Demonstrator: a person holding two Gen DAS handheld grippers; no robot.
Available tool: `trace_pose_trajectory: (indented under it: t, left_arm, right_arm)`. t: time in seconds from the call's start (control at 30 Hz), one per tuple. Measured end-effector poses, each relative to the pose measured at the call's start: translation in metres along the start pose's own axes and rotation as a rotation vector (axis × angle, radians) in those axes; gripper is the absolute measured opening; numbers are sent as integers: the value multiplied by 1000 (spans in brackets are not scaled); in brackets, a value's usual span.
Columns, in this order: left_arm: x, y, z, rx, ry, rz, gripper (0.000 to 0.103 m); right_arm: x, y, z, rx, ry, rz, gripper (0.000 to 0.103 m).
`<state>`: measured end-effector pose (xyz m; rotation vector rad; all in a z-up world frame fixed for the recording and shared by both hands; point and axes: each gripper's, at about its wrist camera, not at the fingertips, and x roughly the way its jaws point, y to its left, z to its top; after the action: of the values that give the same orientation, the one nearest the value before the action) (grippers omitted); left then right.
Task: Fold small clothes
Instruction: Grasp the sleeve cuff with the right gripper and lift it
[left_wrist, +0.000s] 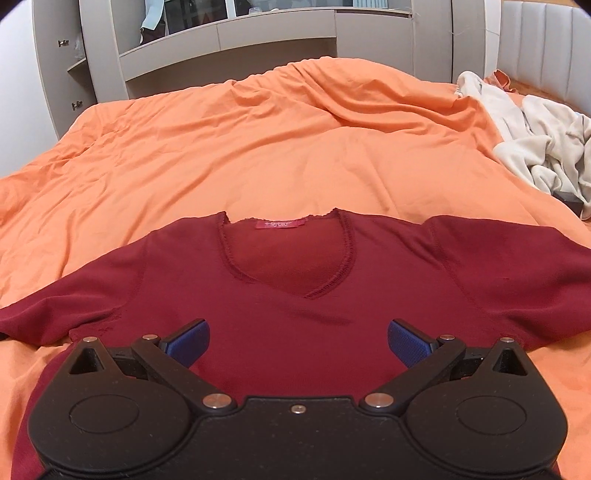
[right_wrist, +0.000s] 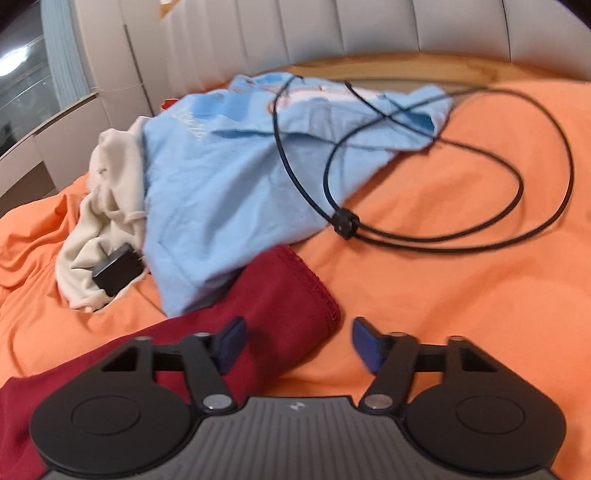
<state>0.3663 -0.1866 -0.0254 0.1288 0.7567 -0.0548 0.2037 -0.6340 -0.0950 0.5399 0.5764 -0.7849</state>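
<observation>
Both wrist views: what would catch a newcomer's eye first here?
The dark red top lies spread flat on the orange bedcover, neckline away from the left gripper, which hovers open over its chest. In the right wrist view, the right gripper stands open at the top's sleeve end, with a crumpled light blue garment and a looped black cable beyond. A cream garment is heaped at the bed's right edge.

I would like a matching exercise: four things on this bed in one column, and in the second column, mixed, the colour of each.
Things:
1. spread-out top
2. bed cover
3. crumpled shirt
4. looped cable

Colours:
A. black
B. orange
C. dark red
D. light blue

Pairs: 1-C, 2-B, 3-D, 4-A
</observation>
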Motion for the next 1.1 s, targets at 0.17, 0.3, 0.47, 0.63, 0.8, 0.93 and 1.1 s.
trace_pose_trajectory:
  t: [0.17,0.3,0.47,0.63,0.8,0.93,1.1]
  left_arm:
    - [-2,9,4,-15,3,6,103]
    - [-5,25,8,-46,7,5,102]
    - [-13,52,18,-105,3,-35,102]
    - [-25,80,28,-156,-36,-100,101]
    - [-38,109,34,-185,-88,-95,101]
    - [-45,140,36,-234,-112,-68,101]
    - [-46,182,33,-303,-123,-14,101]
  right_arm:
    - [-3,8,-3,-33,-31,-19,5]
    - [-26,21,2,-69,-97,15,3]
    - [-71,61,11,-172,-187,140,3]
    - [-119,132,14,-287,-241,329,3]
    - [-160,218,-3,-400,-286,527,3]
    - [-177,282,-35,-459,-276,672,3]
    - [-178,344,-96,-524,-198,777,3]
